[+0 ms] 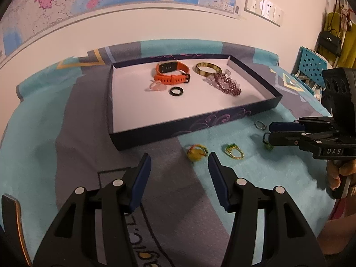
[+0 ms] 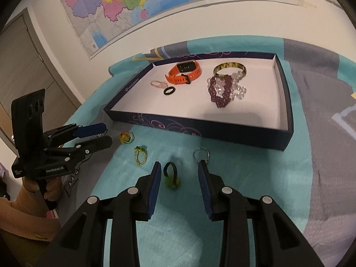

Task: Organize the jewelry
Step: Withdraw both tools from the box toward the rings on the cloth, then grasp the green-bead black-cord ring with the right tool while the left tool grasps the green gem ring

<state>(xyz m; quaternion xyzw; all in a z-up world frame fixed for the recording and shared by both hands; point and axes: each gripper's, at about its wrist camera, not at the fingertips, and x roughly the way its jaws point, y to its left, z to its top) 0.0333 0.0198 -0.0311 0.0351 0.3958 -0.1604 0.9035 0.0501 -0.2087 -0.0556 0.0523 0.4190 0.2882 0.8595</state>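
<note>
Several rings lie on the teal cloth in front of a dark blue tray (image 1: pixel 155 135) (image 2: pixel 200 131). My left gripper (image 1: pixel 179 155) (image 2: pixel 108 135) is open; a yellow ring (image 1: pixel 197 152) (image 2: pixel 126 137) lies just ahead, between its tips, untouched. My right gripper (image 2: pixel 179 164) (image 1: pixel 268 132) is open around a black ring with a green stone (image 2: pixel 171 175) (image 1: pixel 268 143), pads clear of it. A green-gold ring (image 1: pixel 233 151) (image 2: pixel 140 154) and a silver ring (image 1: pixel 260 124) (image 2: pixel 201 154) lie nearby. The tray holds an orange watch (image 1: pixel 172 72), a bangle (image 1: pixel 208 67), a maroon bracelet (image 1: pixel 227 82), a black ring (image 1: pixel 175 91) and a pink ring (image 1: pixel 155 86).
A teal and grey cloth (image 1: pixel 66 122) covers the table against a white wall with maps (image 2: pixel 133 4). A blue perforated stool (image 1: pixel 311 64) stands past the table's right end. A door (image 2: pixel 22 66) is at the left. A hand (image 2: pixel 51 189) holds the left gripper.
</note>
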